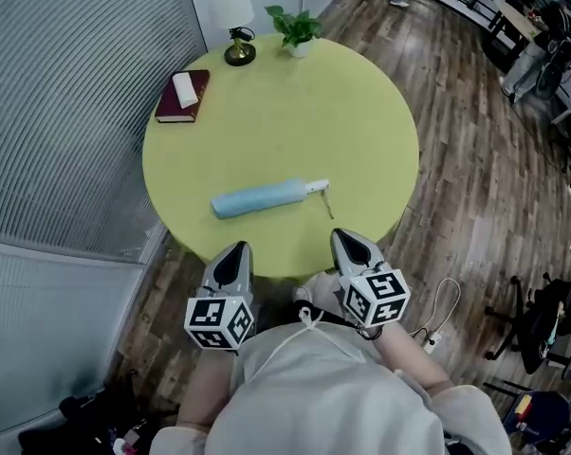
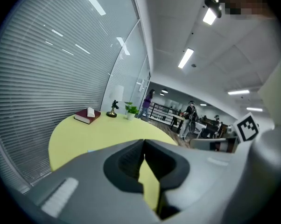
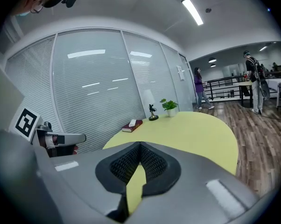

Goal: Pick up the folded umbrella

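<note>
Lying on round yellow table [image 1: 295,121]: cylindrical blue folded umbrella [image 1: 262,198] | left tool [image 1: 239,247], right tool [image 1: 341,235] closed

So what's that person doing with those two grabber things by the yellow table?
A person holds two grippers at the near edge of the yellow table. The left gripper and the right gripper are both shut and empty. The folded blue umbrella lies on the table just ahead of them, not yet touched. A book sits at the far side.

Left gripper [image 1: 234,252], right gripper [image 1: 350,243] side by side, jaws closed, empty.
</note>
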Tool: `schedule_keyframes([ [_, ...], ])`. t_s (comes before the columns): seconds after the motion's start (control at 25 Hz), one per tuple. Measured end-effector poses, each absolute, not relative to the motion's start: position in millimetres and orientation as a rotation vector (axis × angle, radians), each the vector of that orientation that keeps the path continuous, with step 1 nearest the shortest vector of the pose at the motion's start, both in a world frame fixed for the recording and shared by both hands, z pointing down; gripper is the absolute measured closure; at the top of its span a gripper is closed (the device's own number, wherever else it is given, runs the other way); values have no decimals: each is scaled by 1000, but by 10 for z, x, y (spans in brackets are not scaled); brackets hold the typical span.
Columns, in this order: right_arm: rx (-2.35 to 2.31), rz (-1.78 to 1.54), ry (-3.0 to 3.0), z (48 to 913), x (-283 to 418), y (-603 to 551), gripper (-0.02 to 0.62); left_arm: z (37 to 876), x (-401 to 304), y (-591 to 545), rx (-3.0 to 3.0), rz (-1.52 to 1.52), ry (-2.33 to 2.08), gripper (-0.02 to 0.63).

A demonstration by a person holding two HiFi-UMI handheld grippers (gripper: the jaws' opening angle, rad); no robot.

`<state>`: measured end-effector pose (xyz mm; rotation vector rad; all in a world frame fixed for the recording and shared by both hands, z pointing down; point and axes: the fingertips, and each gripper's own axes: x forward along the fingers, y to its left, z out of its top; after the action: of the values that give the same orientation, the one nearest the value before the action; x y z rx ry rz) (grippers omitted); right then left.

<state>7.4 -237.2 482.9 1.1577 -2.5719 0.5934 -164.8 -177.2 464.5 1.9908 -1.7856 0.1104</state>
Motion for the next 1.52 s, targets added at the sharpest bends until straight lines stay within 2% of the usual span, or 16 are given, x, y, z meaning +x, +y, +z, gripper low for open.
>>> schedule_keyframes([
  [0.72,1136,602,-2468,5157,-382,-3375,595,5143,-1770,-3047,2036,290,-1630,600],
  [0.84,1155,628,-2437,5248,-434,-3468,595,5277,-1763,-3188,2117,423,-1562,598],
  [1.16,1151,702,-2341,5686,-506,-3606,595,6047,-1624,-3364,2286,1003,-1113,386],
  [1.36,1152,708,-2295,5870,-479,-3664,595,6410,-1588,-3449,2286,1196,-907,242],
  [1.52,1153,726,-2258,6015,-451,-3705,595,6702,-1540,-3531,2275,1320,-751,185],
])
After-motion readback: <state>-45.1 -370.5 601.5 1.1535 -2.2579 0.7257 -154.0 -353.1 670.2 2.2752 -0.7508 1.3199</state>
